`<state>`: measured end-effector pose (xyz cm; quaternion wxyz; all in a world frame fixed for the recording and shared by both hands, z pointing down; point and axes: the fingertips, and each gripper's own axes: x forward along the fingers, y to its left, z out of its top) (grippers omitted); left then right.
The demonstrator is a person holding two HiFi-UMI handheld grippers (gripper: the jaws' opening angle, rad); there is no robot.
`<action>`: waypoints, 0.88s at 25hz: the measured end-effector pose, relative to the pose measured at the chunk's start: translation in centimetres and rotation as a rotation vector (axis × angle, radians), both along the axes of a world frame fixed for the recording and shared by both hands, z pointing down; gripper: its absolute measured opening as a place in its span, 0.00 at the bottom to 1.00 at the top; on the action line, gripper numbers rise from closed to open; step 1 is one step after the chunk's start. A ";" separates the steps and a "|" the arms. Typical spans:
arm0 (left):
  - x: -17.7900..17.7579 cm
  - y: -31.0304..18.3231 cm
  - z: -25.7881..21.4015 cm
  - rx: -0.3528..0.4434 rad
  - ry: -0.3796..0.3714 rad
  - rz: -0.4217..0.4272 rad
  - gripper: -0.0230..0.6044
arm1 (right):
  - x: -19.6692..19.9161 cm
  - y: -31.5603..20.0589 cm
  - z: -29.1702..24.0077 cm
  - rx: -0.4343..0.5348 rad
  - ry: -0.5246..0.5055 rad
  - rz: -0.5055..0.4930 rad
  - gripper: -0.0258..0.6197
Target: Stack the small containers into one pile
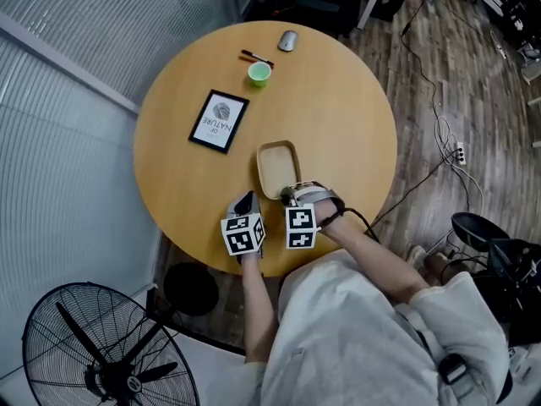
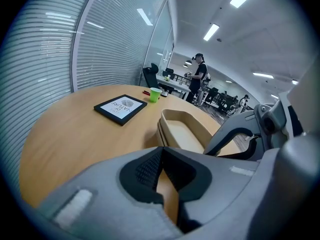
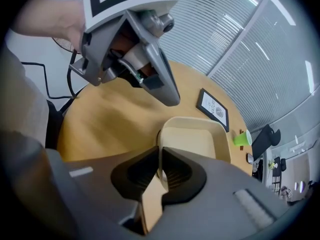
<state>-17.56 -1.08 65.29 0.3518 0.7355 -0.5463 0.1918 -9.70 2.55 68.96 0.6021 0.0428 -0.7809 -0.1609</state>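
A shallow beige container (image 1: 277, 166) lies near the middle of the round wooden table (image 1: 338, 117). In the left gripper view the container (image 2: 182, 129) shows a doubled rim, as if nested in another one. My right gripper (image 1: 290, 194) points steeply down at its near end. In the right gripper view the right gripper (image 3: 160, 170) is shut on the container's (image 3: 197, 141) thin near rim. My left gripper (image 1: 247, 200) sits just left of that end, over bare wood. The left gripper (image 2: 161, 151) has its pads together with nothing between them.
A black-framed card (image 1: 219, 121) lies left of the container. A green cup (image 1: 259, 74), a pen (image 1: 256, 57) and a mouse (image 1: 287, 41) sit at the far edge. A standing fan (image 1: 101, 345) is on the floor by the near left edge.
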 end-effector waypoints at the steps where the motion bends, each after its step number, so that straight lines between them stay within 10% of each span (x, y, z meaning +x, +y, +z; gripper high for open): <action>1: 0.1 0.1 0.1 -0.001 0.000 0.002 0.04 | 0.1 0.2 0.2 -0.002 0.002 0.000 0.08; 22: 2.7 2.2 -0.2 -0.028 -0.032 -0.056 0.04 | 6.6 -0.2 2.1 -0.063 0.087 -0.216 0.16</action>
